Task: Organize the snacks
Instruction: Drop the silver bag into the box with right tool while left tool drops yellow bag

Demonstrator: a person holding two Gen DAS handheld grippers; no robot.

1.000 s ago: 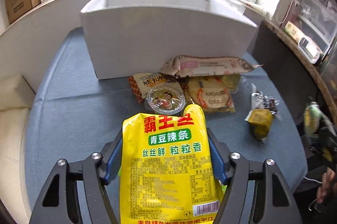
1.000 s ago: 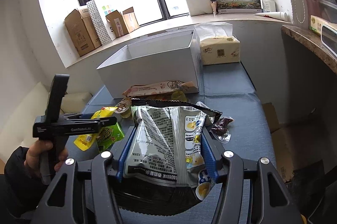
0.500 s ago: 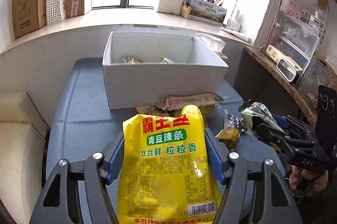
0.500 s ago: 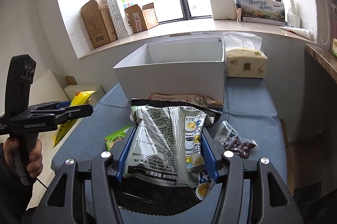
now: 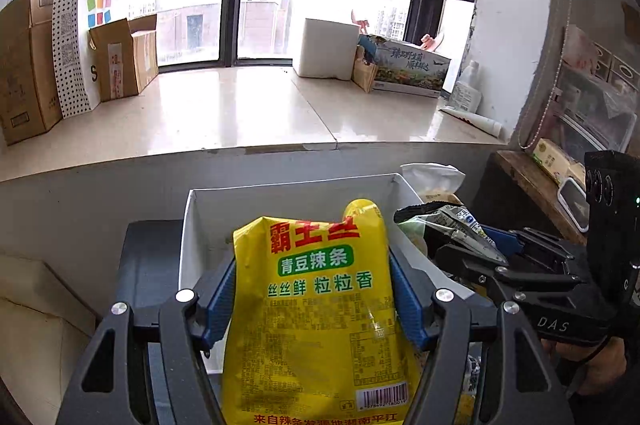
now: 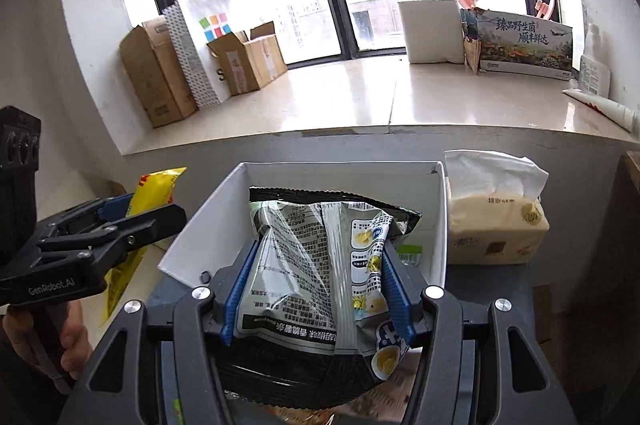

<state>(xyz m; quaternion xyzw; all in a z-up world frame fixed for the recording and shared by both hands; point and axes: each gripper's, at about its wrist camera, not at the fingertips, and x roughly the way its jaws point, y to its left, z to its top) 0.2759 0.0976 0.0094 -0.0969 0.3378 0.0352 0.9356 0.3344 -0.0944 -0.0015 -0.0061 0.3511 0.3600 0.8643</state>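
left gripper (image 5: 312, 305) clamped on yellow snack bag (image 5: 320, 309), long axis pointing forward; white box (image 5: 200, 221) directly ahead and below. right gripper (image 6: 316, 289) clamped on grey chip bag (image 6: 316, 265), already above box opening, likely nearer to release.

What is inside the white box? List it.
In the white box, only a green-and-white packet shows by the right wall; the silver snack bag in the right gripper hides the rest.

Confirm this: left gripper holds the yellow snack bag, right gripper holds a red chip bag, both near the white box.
Not quite. The right gripper holds a silver-and-black chip bag, not red, as the right wrist view shows. The left gripper does hold the yellow snack bag, both near the white box.
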